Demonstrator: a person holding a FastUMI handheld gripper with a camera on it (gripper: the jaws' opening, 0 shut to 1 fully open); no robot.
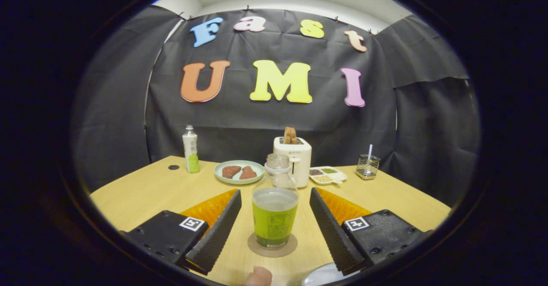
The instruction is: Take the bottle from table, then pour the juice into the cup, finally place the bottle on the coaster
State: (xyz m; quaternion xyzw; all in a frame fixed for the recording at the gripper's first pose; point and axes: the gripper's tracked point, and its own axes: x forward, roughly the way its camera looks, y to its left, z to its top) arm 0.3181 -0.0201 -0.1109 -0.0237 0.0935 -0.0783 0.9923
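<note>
Gripper [274, 221] fingers wide apart, level.

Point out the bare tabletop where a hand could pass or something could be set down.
Free: the light wooden table between the white-and-green bottle and the fingers, and right of the clear green-labelled bottle below the wire holder. Crowded: the back row of pale green plate, white toaster and divided dish. The open gripper flanks the bottle on its coaster.
</note>
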